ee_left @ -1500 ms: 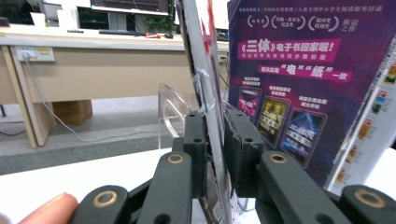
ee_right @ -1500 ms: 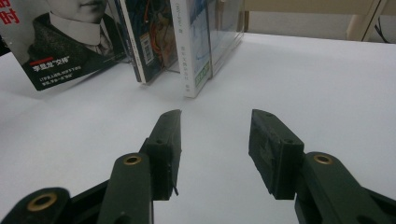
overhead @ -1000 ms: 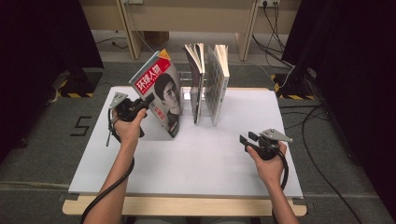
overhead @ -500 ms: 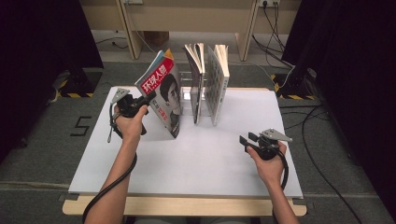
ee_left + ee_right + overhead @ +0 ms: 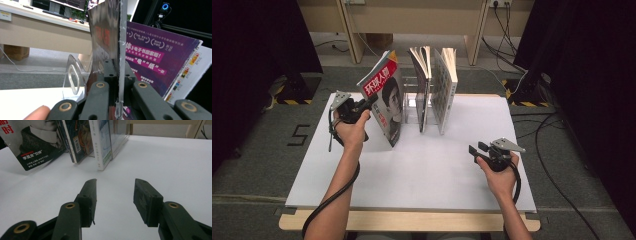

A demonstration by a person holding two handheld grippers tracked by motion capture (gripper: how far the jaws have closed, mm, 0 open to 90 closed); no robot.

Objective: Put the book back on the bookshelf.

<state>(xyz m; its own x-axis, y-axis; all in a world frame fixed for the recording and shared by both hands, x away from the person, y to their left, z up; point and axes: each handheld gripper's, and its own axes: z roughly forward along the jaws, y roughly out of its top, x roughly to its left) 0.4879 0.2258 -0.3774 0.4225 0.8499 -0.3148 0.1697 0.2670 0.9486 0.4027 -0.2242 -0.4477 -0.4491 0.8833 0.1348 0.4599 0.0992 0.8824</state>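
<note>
A magazine with a red title band and a portrait on its cover stands tilted on the white table, leaning away from the rack. My left gripper is shut on its left edge; in the left gripper view the magazine runs edge-on between the jaws, its purple back cover to the right. Two more books stand upright in a clear acrylic rack. My right gripper rests open low over the table at the right, nothing between its jaws. The books stand beyond it.
The white table top spreads wide between the two hands. A wooden table edge runs along the front. Desk legs, cables and dark curtains lie beyond the far edge. A clear rack divider shows left of the held magazine.
The left hand has lifted slightly and tipped the magazine a little more upright. The right hand and its gripper have stayed in place.
</note>
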